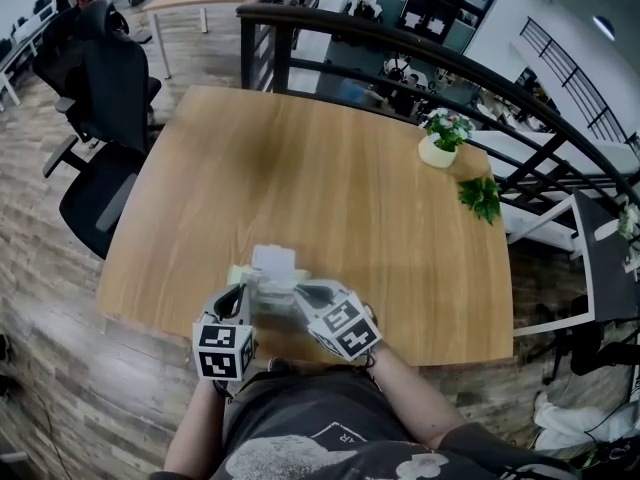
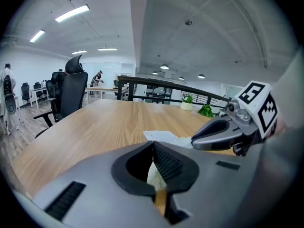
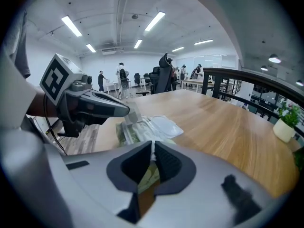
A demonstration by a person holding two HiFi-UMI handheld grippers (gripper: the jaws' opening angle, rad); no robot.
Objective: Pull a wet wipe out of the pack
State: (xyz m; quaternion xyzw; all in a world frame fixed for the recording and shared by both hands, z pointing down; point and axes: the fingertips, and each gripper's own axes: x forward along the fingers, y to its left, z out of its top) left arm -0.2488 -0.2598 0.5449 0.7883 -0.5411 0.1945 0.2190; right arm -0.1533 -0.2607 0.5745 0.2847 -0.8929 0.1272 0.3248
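The wet wipe pack, pale green with its white lid flipped open, lies near the front edge of the wooden table. My left gripper is shut on the pack's left end; in the left gripper view a pale strip of the pack shows between the closed left gripper pads. My right gripper is at the pack's right end. In the right gripper view the right gripper is shut on a thin white sheet, seemingly a wet wipe, over the pack.
A small potted plant and a loose green sprig sit at the table's far right. A black office chair stands to the left. A dark railing runs behind the table. The person's torso is at the near edge.
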